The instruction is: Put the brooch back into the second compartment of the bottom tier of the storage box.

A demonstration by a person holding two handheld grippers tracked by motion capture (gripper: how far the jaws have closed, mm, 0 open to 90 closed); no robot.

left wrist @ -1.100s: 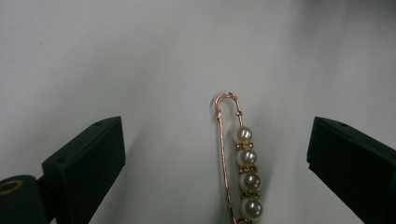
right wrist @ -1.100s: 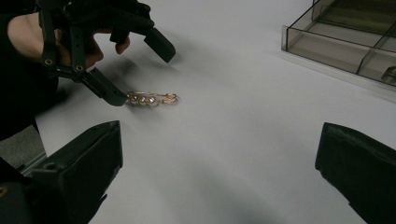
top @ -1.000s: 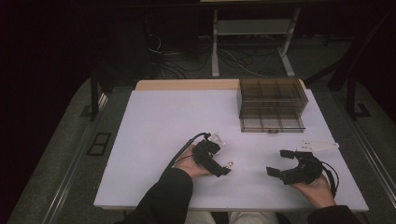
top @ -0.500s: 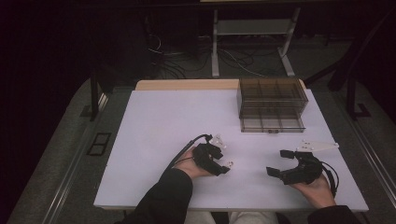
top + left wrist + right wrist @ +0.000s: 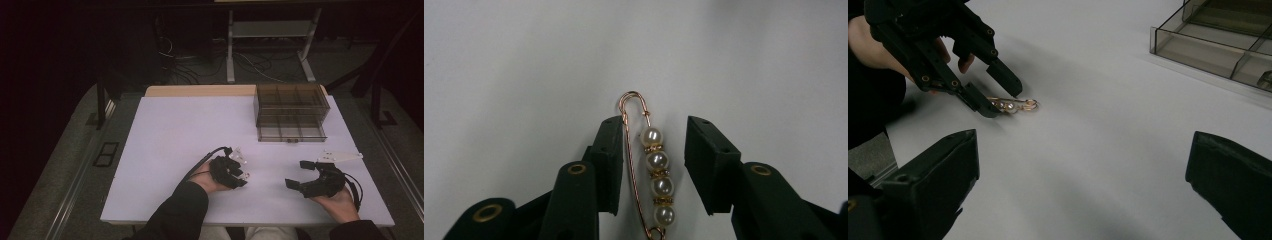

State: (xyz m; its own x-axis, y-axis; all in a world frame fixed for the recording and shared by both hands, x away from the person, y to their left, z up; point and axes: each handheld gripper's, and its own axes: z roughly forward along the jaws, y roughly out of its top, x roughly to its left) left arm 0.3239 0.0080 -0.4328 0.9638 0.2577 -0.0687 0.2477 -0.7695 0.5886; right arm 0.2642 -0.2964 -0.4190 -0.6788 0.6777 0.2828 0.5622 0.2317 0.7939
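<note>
Four pearls line the brooch pin (image 5: 654, 170), flat on the counter (image 5: 170, 135) between the left gripper (image 5: 651, 165)'s parted jaws; closing could skid it. Right gripper (image 5: 302, 175) gapes empty.

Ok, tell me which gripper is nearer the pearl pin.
Left. The left gripper has its open jaws on either side of the pearl pin on the table; the right gripper sits apart, off to the side, also open.

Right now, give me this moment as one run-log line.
left gripper: open, jaws either side of pearl pin on table | right gripper: open, holding nothing | drawer box: far right
</note>
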